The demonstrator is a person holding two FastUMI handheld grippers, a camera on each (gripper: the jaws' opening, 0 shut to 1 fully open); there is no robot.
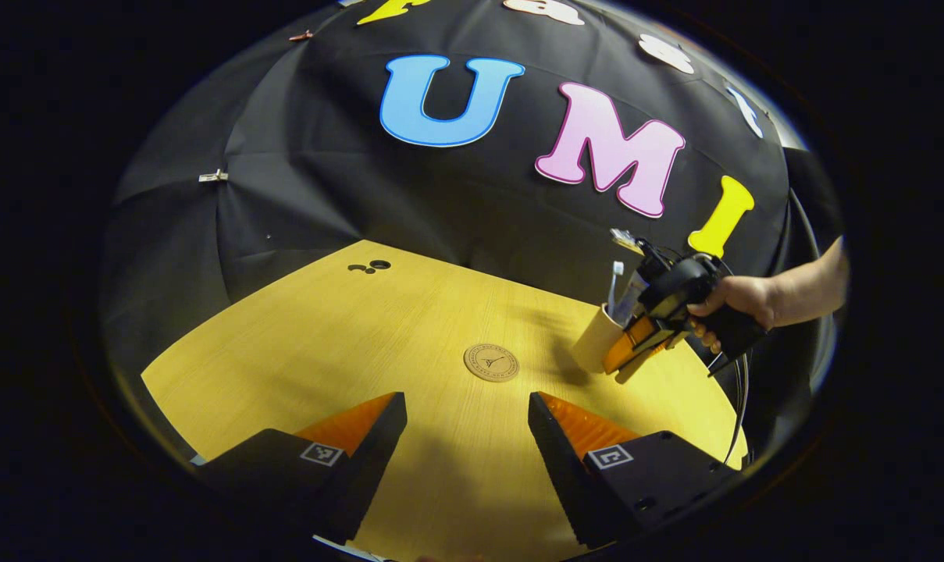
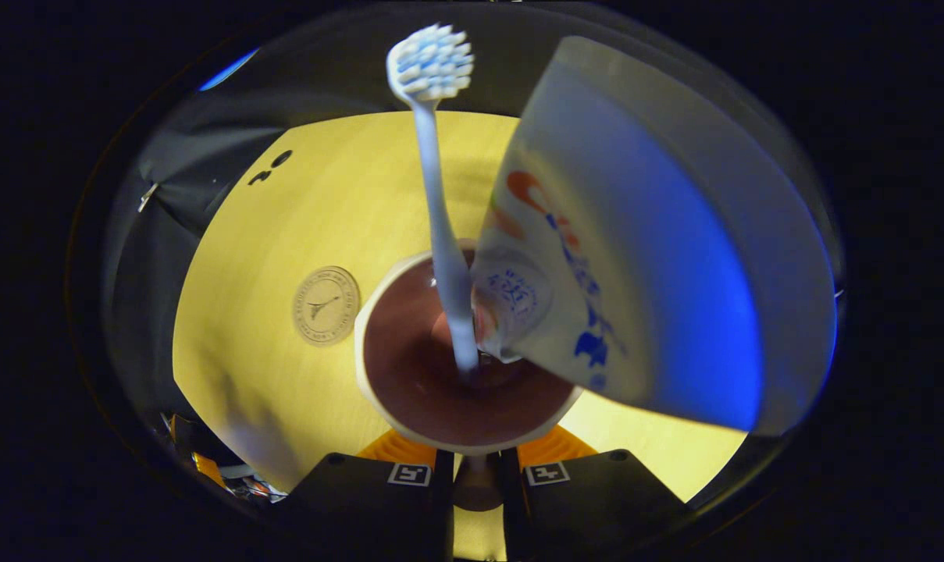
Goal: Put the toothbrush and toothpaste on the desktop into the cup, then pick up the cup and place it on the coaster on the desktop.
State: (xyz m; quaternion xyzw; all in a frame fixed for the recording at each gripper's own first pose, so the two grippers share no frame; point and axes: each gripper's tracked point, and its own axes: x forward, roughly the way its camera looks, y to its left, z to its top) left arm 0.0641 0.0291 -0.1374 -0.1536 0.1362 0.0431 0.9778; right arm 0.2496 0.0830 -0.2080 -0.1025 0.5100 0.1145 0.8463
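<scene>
A beige cup (image 1: 593, 343) with a dark inside (image 2: 417, 367) holds a white toothbrush (image 2: 438, 195) and a white-and-blue toothpaste tube (image 2: 635, 257). In the left gripper view the toothbrush (image 1: 616, 281) and the tube (image 1: 632, 300) stick up out of it. My right gripper (image 2: 478, 457) is shut on the cup's near wall; from the left gripper view that gripper (image 1: 635, 347) holds the cup tilted at the table's right side. The round cork coaster (image 1: 491, 363) lies bare to the cup's left (image 2: 325, 305). My left gripper (image 1: 465, 400) hangs open over the table, just short of the coaster.
The round wooden table (image 1: 347, 336) has small cable holes (image 1: 372, 267) near its far edge. A hand (image 1: 741, 300) holds the right gripper, and a cable (image 1: 741, 406) hangs past the table's right edge. Black cloth walls close in behind.
</scene>
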